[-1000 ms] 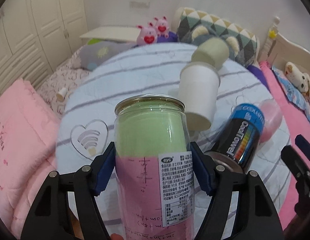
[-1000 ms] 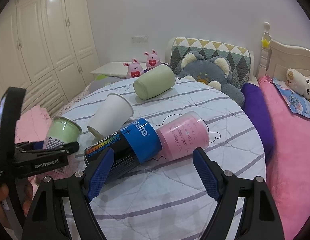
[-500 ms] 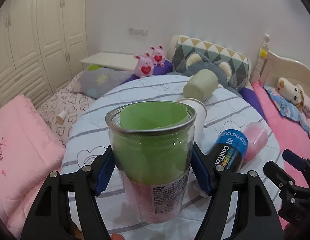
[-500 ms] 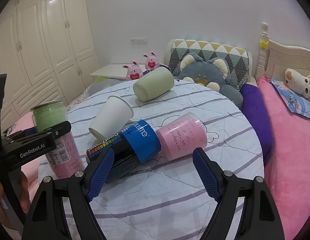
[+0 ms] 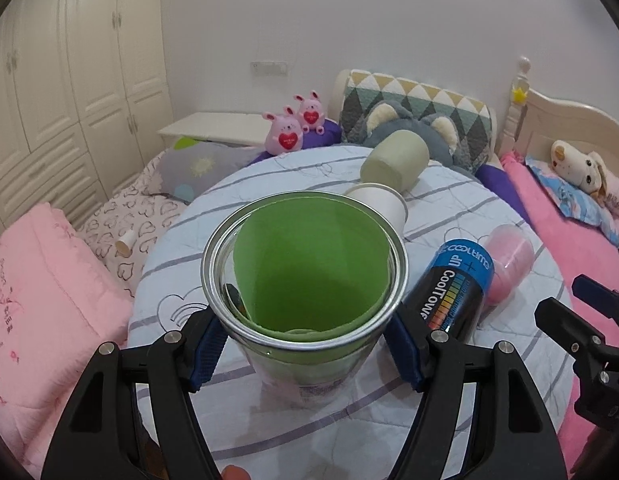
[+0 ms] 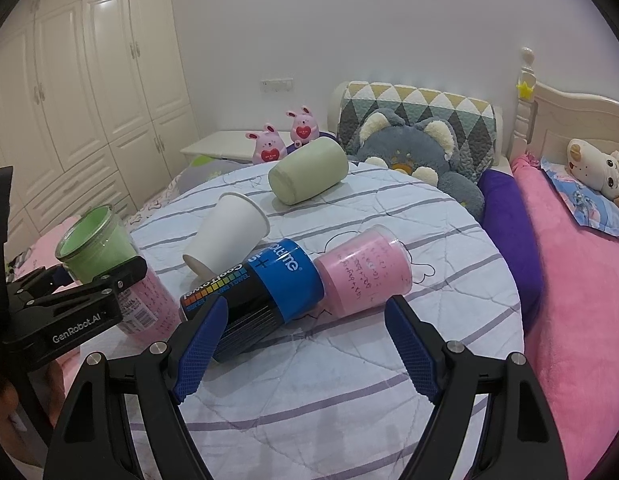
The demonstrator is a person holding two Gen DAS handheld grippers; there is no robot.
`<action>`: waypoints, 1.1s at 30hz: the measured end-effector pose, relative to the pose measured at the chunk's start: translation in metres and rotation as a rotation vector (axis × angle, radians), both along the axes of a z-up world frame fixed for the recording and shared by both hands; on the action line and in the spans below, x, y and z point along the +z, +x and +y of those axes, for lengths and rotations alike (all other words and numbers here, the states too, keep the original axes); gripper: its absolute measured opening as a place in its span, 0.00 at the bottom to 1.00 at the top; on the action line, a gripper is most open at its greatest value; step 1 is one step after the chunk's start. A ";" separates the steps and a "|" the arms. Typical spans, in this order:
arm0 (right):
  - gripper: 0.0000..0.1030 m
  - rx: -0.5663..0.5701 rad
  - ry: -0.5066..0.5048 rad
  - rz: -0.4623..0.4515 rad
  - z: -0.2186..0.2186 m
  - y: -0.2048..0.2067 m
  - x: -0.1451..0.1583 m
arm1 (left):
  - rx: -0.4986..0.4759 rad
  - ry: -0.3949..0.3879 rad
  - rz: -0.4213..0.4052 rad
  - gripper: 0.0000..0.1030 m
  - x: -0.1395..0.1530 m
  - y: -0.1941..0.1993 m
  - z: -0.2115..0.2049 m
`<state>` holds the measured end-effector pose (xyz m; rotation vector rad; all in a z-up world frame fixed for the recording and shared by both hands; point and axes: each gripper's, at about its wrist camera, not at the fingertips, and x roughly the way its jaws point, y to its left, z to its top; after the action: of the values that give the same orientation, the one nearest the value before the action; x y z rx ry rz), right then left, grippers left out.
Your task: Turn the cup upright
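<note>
**Clear cup standing upright in the left claw**

Behind everything, a bedroom is showing: cream wardrobe doors, a headboard, and a round table (image 6: 389, 380) wearing a white cloth with purple stripes, sitting beside a pink blanket (image 6: 581, 288).

At the near left edge of that table, the clear cup (image 5: 303, 276) with its green paper lining is standing upright, mouth facing up, its base appearing to rest on the cloth. The left gripper (image 5: 303, 346) is clasping it, blue pads pressing against both sides of the wall just below the rim.

The right gripper (image 6: 307, 344) is hovering with its jaws spread wide and nothing between them, pointing toward a cluster lying on their sides: a black-and-blue can (image 6: 261, 284), a pink cup (image 6: 365, 272) touching the can's blue end, and a white paper cup (image 6: 229, 236) leaning against the can. Farther back, a pale green cup (image 6: 309, 170) is lying on its side, apart from the others. A grey plush toy (image 6: 413, 148) is sitting beyond the table.
</note>
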<state>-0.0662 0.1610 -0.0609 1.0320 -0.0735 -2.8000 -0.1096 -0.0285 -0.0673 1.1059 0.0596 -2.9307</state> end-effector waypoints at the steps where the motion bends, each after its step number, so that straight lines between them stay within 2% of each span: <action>1: 0.80 0.001 0.001 0.002 0.000 0.001 0.001 | -0.002 0.007 -0.007 0.76 0.000 -0.001 0.000; 3: 0.80 0.002 0.004 0.007 -0.001 0.003 0.002 | 0.002 0.004 0.000 0.88 0.000 0.001 0.000; 5: 0.80 0.000 0.005 0.010 -0.001 0.005 0.003 | -0.003 -0.007 0.001 0.92 -0.002 0.002 0.003; 12: 0.80 -0.014 0.007 0.036 -0.001 0.021 0.010 | -0.015 0.000 0.021 0.93 0.008 0.021 0.003; 17: 0.80 -0.014 0.010 0.066 -0.002 0.033 0.019 | -0.013 0.004 0.073 0.98 0.026 0.045 0.003; 23: 0.80 -0.008 0.003 0.102 -0.002 0.050 0.030 | 0.015 0.007 0.126 0.99 0.044 0.077 0.003; 26: 0.80 0.004 -0.007 0.128 -0.001 0.062 0.037 | 0.025 -0.016 0.168 1.00 0.052 0.094 0.006; 33: 0.80 0.026 -0.028 0.201 0.004 0.086 0.051 | 0.022 -0.008 0.184 1.00 0.059 0.118 0.014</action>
<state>0.0200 0.1648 -0.0099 0.7352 -0.0738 -2.8526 0.0081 -0.0149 -0.0079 0.8267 0.0606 -3.0011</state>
